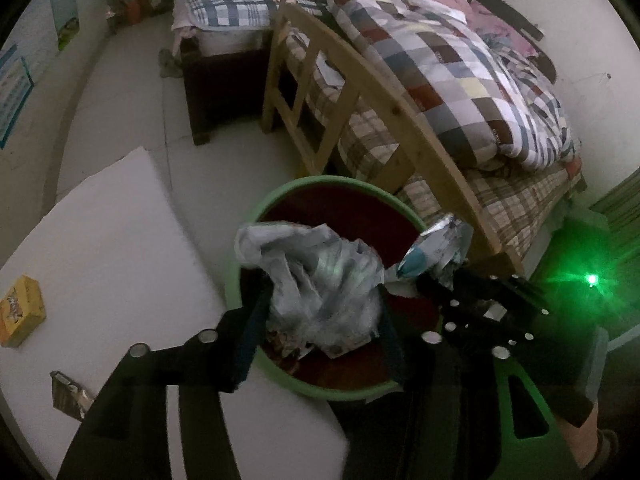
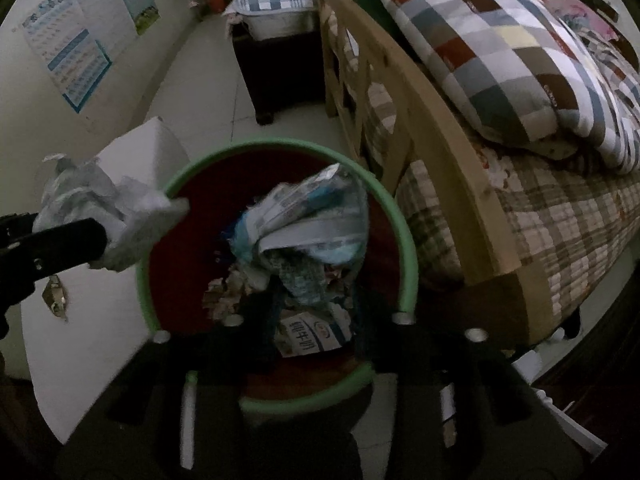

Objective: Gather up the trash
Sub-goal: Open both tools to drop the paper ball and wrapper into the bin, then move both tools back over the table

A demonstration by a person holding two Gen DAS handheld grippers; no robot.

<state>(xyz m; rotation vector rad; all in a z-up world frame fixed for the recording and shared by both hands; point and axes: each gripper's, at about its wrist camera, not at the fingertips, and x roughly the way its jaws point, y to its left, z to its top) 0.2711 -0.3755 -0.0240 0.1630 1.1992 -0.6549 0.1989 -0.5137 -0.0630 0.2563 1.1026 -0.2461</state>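
I see a bin (image 2: 412,240) on the floor between a counter (image 2: 100,340) at left and a bed (image 2: 520,220) at right, trash (image 2: 304,312) lying inside it.

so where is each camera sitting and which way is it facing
Left wrist: on the left gripper, facing steeply down over the green bin; its fingers flank a crumpled white bag; the right gripper with a wrapper and a leg show.
Right wrist: on the right gripper, facing down into the bin; the left gripper's finger shows with the bag.
Shared: bin, white board, bed.
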